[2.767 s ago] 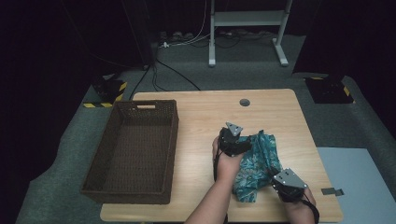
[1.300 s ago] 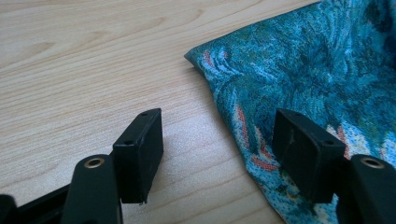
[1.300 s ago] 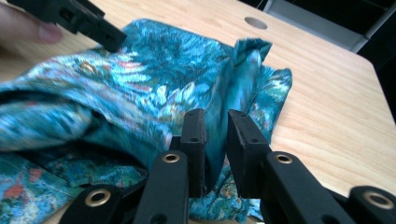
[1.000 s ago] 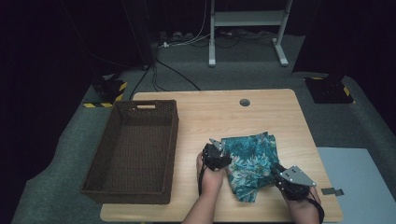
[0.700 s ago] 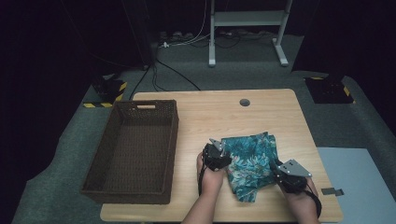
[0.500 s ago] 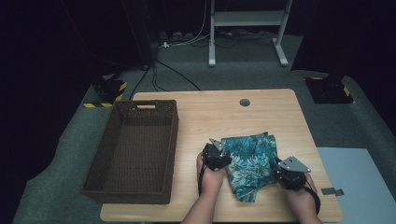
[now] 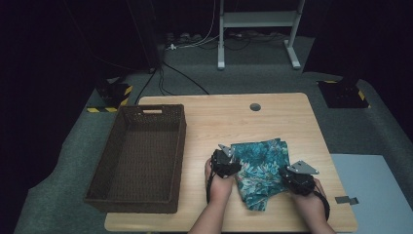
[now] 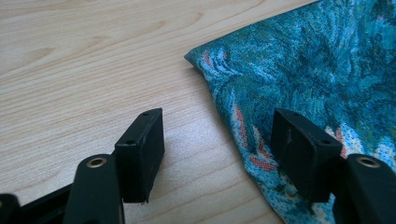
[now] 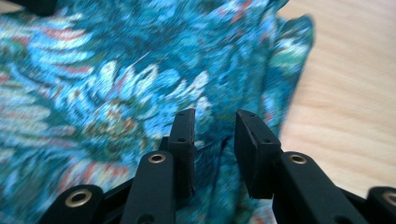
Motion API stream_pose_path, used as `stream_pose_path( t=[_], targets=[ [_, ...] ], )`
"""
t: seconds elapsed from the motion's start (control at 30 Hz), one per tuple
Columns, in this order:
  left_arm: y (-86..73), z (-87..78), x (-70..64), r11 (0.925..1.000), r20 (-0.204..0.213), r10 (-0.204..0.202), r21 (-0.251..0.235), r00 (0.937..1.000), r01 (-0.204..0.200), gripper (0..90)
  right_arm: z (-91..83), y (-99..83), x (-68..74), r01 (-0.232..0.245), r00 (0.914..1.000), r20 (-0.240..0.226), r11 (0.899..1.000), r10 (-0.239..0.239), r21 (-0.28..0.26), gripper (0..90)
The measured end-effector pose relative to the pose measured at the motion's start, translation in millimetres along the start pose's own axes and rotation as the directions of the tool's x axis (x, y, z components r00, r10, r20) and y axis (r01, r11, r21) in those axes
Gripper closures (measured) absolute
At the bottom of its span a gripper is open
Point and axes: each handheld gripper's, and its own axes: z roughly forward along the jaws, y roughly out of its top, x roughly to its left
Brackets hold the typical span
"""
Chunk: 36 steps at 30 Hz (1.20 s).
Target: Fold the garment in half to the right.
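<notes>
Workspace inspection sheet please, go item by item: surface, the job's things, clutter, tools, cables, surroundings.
Surface: wooden table, a round grommet hole near its far edge.
Job's things: folded teal floral cloth lying flat at the near right.
Clutter: empty dark wicker basket at the left of the table.
Tools: left tool open, straddling the cloth's left edge; right tool at the cloth's right edge, jaws partly apart with cloth between them, grip unclear.
Cables: several run over the floor beyond the table.
Surroundings: grey carpet, white stand legs, dark backdrop.

basket (image 7: pixel 141 161) flanks left, bare tabletop (image 7: pixel 234 122) ahead
</notes>
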Motion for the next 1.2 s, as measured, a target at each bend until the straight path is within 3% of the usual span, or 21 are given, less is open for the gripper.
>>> stream_pose_path(
  t=[0.43, 0.57, 0.73, 1.0, 1.2],
  targets=[
    [5.6, 5.5, 20.6, 0.9998, -0.018, 0.017, 0.005, 0.9997, -0.017, 33.8, -0.3, -2.1, 18.8, 0.008, 0.9986, -0.053, 1.000, -0.008, -0.007, 67.3],
    [7.2, 7.3, 23.7, 1.0000, 0.009, 0.002, -0.002, 1.0000, -0.002, 34.0, 0.9, 0.0, 21.0, 0.012, 0.9981, -0.061, 1.000, -0.013, -0.004, 65.5],
    [11.3, 2.7, 29.5, 0.9982, 0.050, -0.034, -0.048, 0.9982, 0.036, 31.8, -3.7, 3.3, 16.0, 0.006, 0.9985, -0.054, 1.000, -0.008, -0.030, 68.2],
    [32.9, 7.8, 36.1, 0.9971, 0.031, -0.038, -0.065, 0.9988, 0.040, 31.4, 4.8, 28.1, -1.3, -0.014, 0.9999, -0.010, 0.998, 0.013, -0.064, 68.6],
    [45.3, 20.3, 43.9, 0.9961, 0.024, -0.070, -0.051, 0.9973, 0.071, 31.1, 20.4, 45.9, -10.0, -0.030, 0.9995, -0.004, 0.998, 0.030, -0.059, 69.0]
  ],
)
